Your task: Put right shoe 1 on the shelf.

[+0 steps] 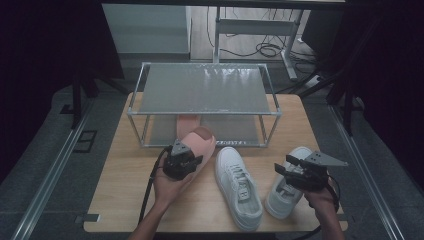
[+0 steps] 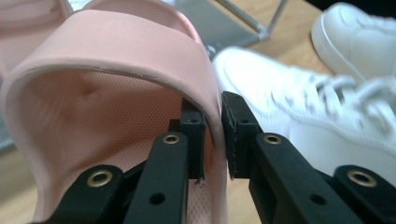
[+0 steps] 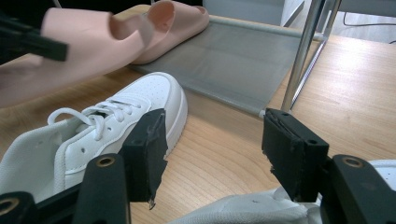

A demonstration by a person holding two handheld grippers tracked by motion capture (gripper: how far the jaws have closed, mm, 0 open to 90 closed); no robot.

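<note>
1. Left hand-held gripper – clamped on the strap edge of a pink slide sandal; the left gripper view shows both jaws pinching the thin pink strap wall between them.
2. Held sandal is lifted and tilted, toe toward the metal rack, just in front of its lower shelf.
3. Second pink sandal lies on the rack's lower shelf (seen partly under the top shelf in the high view).
4. Right hand-held gripper – jaws spread wide, gripping nothing; it hovers over the right white sneaker.
5. Left white sneaker sits on the tabletop between the two grippers – both sneakers apart, toes toward the rack.
</note>
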